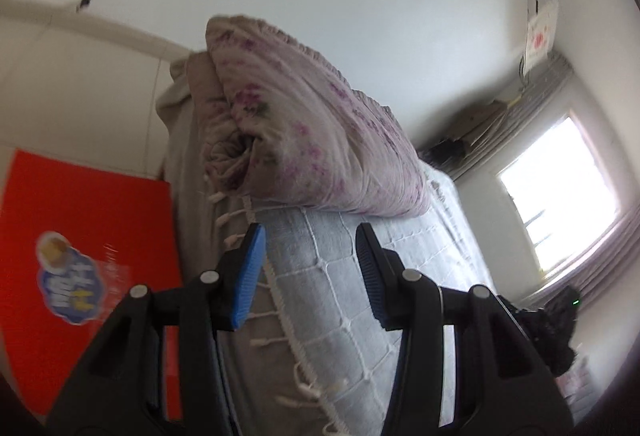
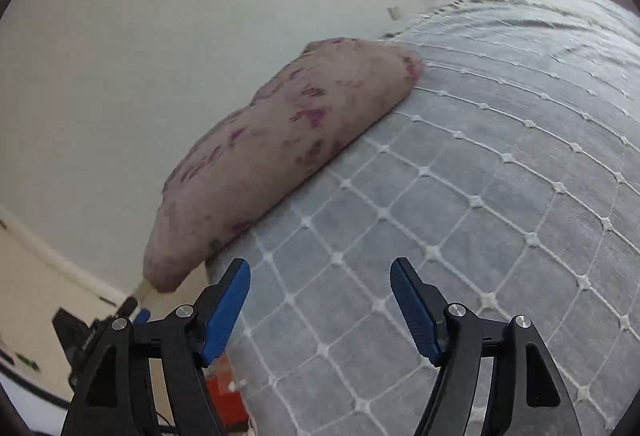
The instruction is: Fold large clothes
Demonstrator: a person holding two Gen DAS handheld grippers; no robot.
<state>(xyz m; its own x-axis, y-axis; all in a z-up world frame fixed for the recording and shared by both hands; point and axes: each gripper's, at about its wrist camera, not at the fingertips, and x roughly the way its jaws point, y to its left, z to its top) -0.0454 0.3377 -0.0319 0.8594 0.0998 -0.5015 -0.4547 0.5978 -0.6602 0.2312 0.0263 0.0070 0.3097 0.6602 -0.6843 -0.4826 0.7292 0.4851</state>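
Note:
A pale pink cloth with purple flowers lies folded into a thick bundle on a grey bed cover with a white grid. My left gripper is open and empty, just in front of the bundle's near end, above the cover's fringed edge. In the right wrist view the same bundle lies along the bed's left edge. My right gripper is open and empty, low over the grey cover, a short way from the bundle's near end.
A red box with a blue label stands left of the bed. A bright window with curtains is at the right. A dark object lies at the bed's right side. Dark equipment sits on the floor at lower left.

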